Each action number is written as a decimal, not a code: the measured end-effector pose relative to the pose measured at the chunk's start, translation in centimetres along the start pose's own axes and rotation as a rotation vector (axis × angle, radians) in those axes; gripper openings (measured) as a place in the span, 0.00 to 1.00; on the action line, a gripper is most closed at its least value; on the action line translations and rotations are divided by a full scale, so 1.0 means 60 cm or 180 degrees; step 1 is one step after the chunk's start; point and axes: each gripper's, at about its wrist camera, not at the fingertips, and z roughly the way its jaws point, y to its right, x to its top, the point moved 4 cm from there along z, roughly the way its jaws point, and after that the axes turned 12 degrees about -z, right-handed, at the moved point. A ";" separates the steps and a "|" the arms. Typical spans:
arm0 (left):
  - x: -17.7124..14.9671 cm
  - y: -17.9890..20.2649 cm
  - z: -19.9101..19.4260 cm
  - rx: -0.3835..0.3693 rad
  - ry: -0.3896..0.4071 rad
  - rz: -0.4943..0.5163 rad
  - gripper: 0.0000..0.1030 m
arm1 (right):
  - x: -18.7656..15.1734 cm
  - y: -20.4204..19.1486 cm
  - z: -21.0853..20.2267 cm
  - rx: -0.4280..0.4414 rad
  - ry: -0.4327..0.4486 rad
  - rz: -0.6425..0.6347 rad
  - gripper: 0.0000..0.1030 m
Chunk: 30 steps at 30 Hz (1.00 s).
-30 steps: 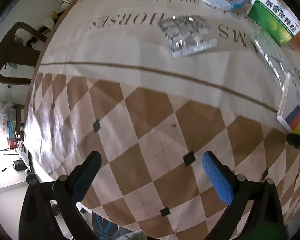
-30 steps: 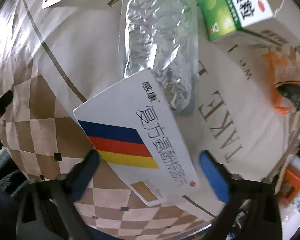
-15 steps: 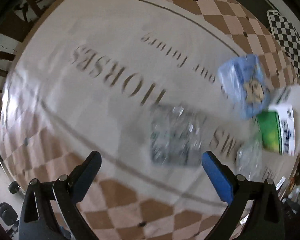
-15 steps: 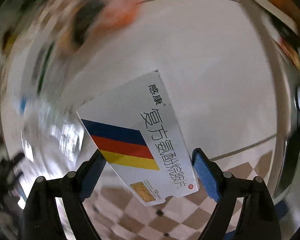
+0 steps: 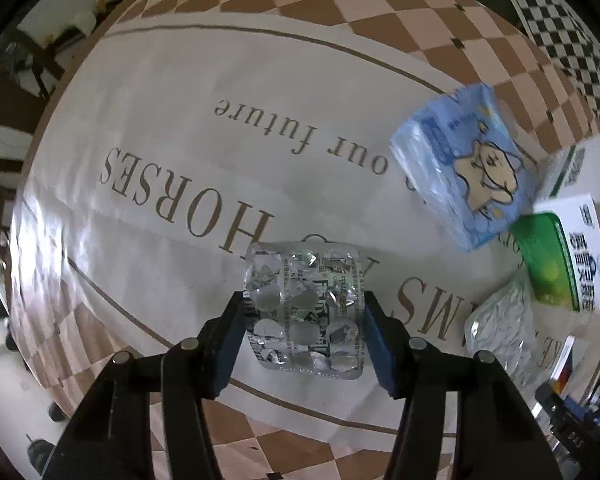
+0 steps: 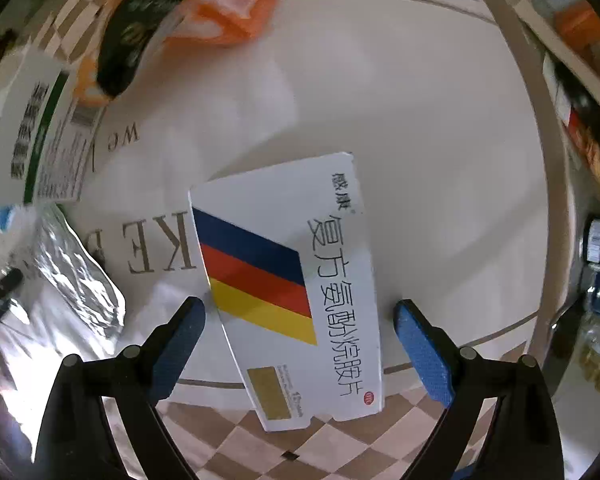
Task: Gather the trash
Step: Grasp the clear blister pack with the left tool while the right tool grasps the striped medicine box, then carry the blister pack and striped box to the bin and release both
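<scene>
Left wrist: left gripper point(image 5: 304, 334) pads pinch blister pack point(image 5: 303, 306) by side edges; light, thin, likely flexes; right gripper point(image 6: 298, 350) spread, its hold on box point(image 6: 296, 280) unclear.

Blister pack point(image 5: 303, 309) btwn left fingers point(image 5: 229, 340); tissue pack point(image 5: 462, 168) & box point(image 5: 568, 256) to its right.

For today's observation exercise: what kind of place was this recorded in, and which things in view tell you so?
Probably a home dining or living room: a round table under a printed tablecloth, household litter such as an empty blister pack and medicine boxes, and cluttered shelving beyond the table.
</scene>
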 end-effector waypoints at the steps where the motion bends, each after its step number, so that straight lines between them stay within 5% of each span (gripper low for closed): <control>1: -0.004 0.002 -0.002 0.0007 0.0015 0.0036 0.51 | 0.000 -0.005 -0.004 -0.0028 0.0076 -0.0016 0.89; 4: -0.044 0.022 -0.024 0.0054 0.0121 0.0173 0.51 | -0.004 -0.027 -0.017 -0.0061 0.0199 -0.0115 0.74; 10: -0.125 0.034 -0.083 0.0048 0.0380 0.0447 0.51 | -0.045 -0.062 -0.029 -0.0013 0.0256 -0.0158 0.74; 15: -0.198 0.017 -0.139 -0.0087 0.0538 0.0623 0.51 | -0.102 -0.100 -0.079 -0.0034 0.0652 -0.0151 0.74; 20: -0.259 -0.048 -0.198 -0.0297 0.0661 0.0728 0.51 | -0.188 -0.155 -0.121 0.0053 0.0921 -0.0156 0.74; 25: -0.262 -0.149 -0.219 -0.0591 0.0749 0.0895 0.51 | -0.276 -0.190 -0.156 0.0278 0.1146 -0.0125 0.74; 30: -0.311 -0.252 -0.235 -0.0898 0.0762 0.1101 0.51 | -0.423 -0.284 -0.171 0.0449 0.1338 0.0032 0.74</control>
